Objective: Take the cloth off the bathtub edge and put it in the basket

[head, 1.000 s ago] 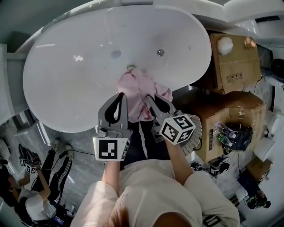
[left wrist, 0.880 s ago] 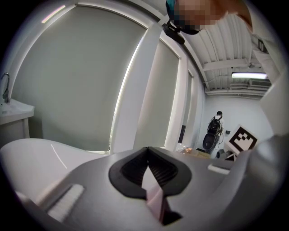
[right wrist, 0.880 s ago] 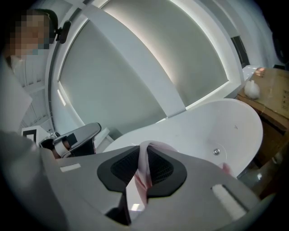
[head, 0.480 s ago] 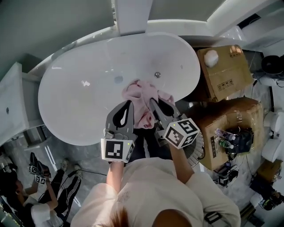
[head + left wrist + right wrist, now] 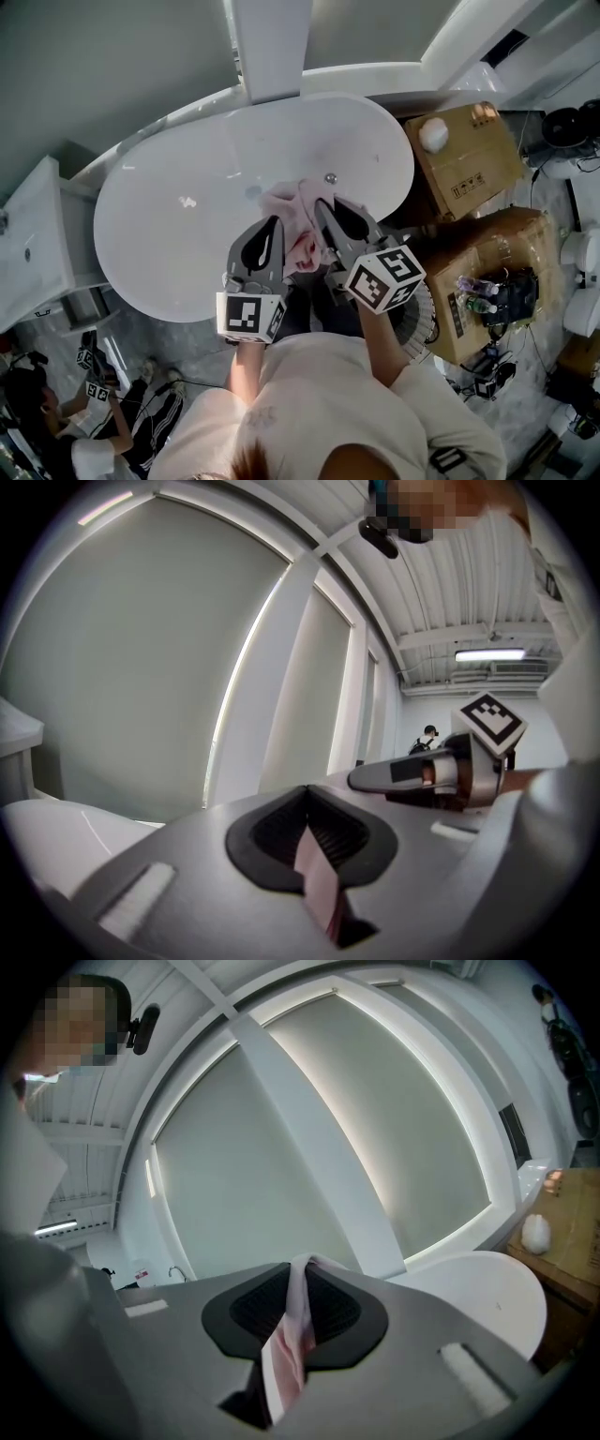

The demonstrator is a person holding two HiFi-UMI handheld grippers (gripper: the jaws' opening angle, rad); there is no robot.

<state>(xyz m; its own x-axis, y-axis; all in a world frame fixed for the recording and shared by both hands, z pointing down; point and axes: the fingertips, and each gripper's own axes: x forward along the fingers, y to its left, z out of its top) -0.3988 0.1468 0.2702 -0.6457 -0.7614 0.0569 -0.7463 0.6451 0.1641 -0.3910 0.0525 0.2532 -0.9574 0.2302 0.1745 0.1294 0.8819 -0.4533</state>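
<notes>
The pink cloth (image 5: pixel 298 230) hangs bunched between my two grippers above the near rim of the white bathtub (image 5: pixel 178 216). My left gripper (image 5: pixel 270 225) is shut on one part of the cloth (image 5: pixel 319 883). The right gripper (image 5: pixel 328 211) is shut on another part, and a fold of the cloth (image 5: pixel 291 1340) sticks up between its pads. In the left gripper view the right gripper (image 5: pixel 441 775) shows close by on the right. A ribbed pale basket rim (image 5: pixel 427 305) peeks out below the right gripper's marker cube; most of the basket is hidden.
Two cardboard boxes (image 5: pixel 464 155) (image 5: pixel 487 267) stand right of the tub, the far one with a white ball (image 5: pixel 433 134) on top. A white column (image 5: pixel 272 47) rises behind the tub. A white cabinet (image 5: pixel 28 253) is at left. A person (image 5: pixel 56 412) sits on the floor at lower left.
Both grippers have come up and nearer the head camera with the cloth, which has left the tub rim. The tub now looks smaller and lower.
</notes>
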